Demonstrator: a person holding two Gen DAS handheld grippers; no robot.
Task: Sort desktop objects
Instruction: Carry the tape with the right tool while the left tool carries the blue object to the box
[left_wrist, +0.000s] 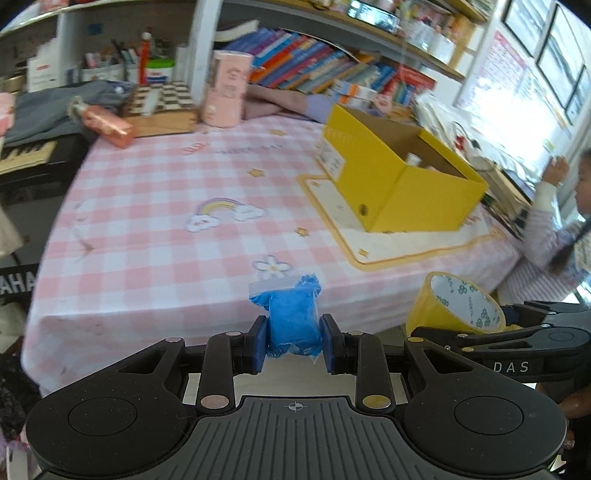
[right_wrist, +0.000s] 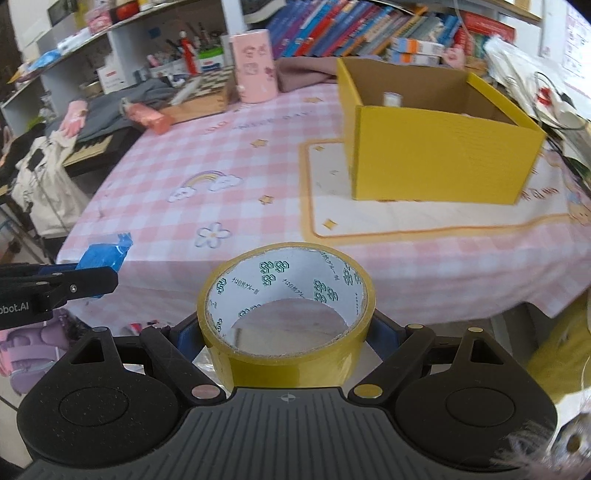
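Note:
My left gripper is shut on a small clear bag of blue stuff, held in the air just off the near edge of the pink checked table. My right gripper is shut on a wide roll of yellow tape, its hole facing the camera. In the left wrist view the tape roll and the right gripper's arm show at the lower right. In the right wrist view the blue bag shows at the left edge. An open yellow cardboard box stands on a cream mat at the table's right.
A pink cylinder tin, a checkered board box and a pink pouch stand at the table's far edge before shelves of books. A person sits at the table's right side. Clothes and a keyboard lie left.

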